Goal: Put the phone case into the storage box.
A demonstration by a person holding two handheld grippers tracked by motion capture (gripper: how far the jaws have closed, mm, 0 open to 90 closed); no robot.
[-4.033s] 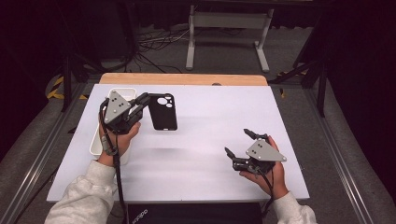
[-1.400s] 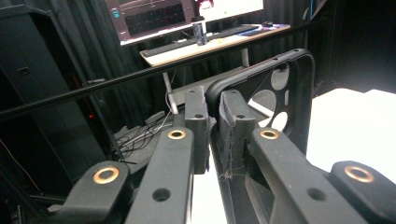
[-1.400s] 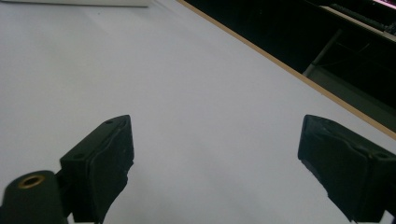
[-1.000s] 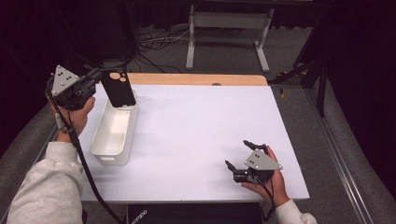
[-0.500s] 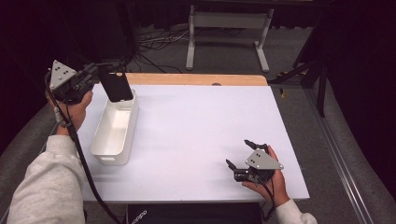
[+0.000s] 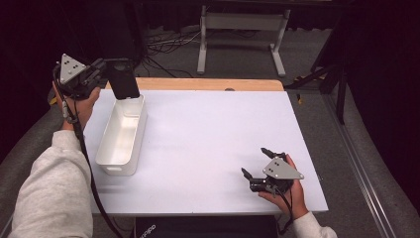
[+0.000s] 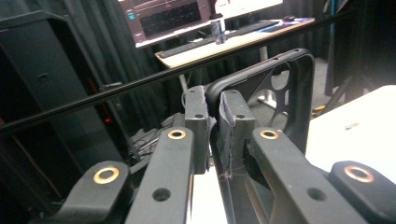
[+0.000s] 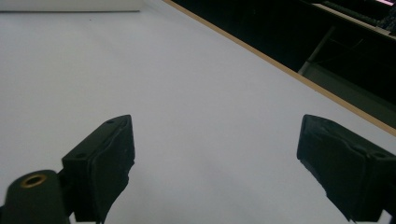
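Note:
A black phone case [image 6: 124, 79] with round camera cut-outs hangs upright above the far end of a long white bin [image 6: 122, 134]. My left gripper [image 6: 105, 69] is shut on the case's edge, held up at the table's far left. In the left gripper view the case [image 7: 280, 98] is pinched between the two padded jaws of that gripper [image 7: 215, 126]. My right gripper [image 6: 253, 161] rests near the table's front right, open, nothing between its jaws. In the right gripper view its jaws [image 8: 215, 163] stand wide apart over the bare white tabletop.
The white table [image 6: 208, 139] has a wooden far edge [image 6: 208, 83]. Beyond it stands a grey metal stand [image 6: 237, 29] amid floor cables. In the left gripper view a desk with a monitor [image 7: 163, 18] sits far behind.
My left gripper lifted the phone case off the tabletop and carried it left; over the last second it has lowered slightly toward the bin's far end. The right gripper has stayed put.

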